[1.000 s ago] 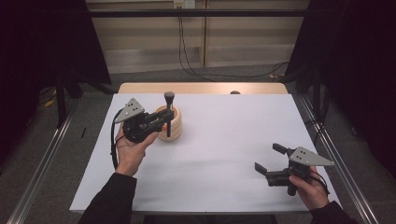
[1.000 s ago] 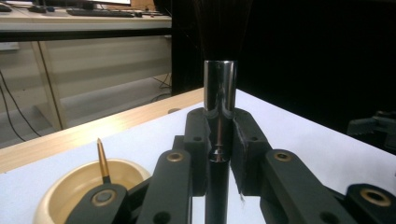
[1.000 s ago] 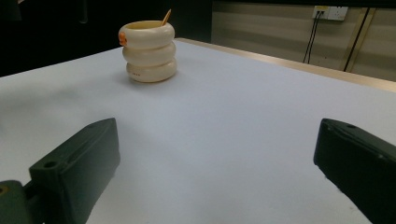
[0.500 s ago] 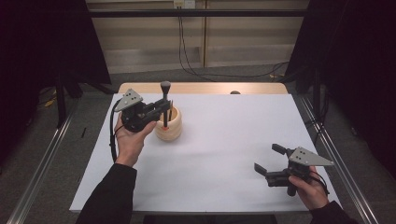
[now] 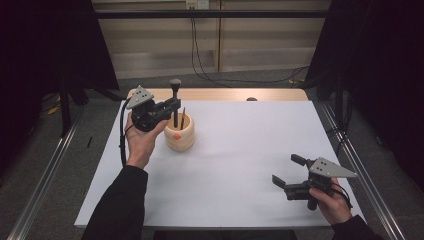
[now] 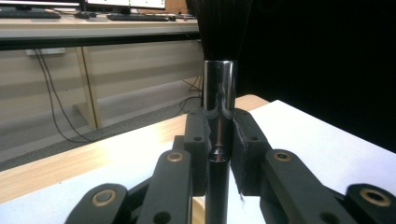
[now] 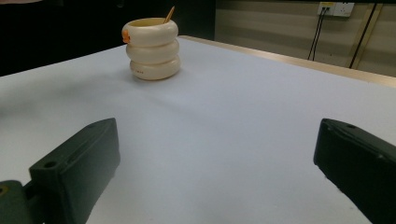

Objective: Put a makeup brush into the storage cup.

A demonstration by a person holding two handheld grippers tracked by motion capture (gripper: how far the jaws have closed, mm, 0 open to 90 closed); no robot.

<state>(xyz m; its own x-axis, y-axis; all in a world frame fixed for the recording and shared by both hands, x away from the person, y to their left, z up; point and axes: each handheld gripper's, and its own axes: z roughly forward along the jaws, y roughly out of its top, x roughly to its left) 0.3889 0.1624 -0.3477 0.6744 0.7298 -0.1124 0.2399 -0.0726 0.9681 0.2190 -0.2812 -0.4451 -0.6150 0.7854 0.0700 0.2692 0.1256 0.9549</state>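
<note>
Lifted brush (image 5: 175, 102) stands upright, bristles up.

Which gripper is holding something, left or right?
The left gripper: its jaws are clamped on a black brush with a chrome ferrule, held upright above the cream holder. The right gripper sits open near the table's front edge, nothing between its jaws.

— What surrounds the desk (image 5: 240, 165)?
— Grey floor (image 5: 45, 165), with metal rails (image 5: 47, 165) along both sides and black curtains (image 5: 45, 45) hanging left and right.
— And behind?
— A beige panelled wall (image 5: 250, 47), a wall socket (image 5: 196, 4) up top, black cables (image 5: 200, 55) trailing down to the floor.
</note>
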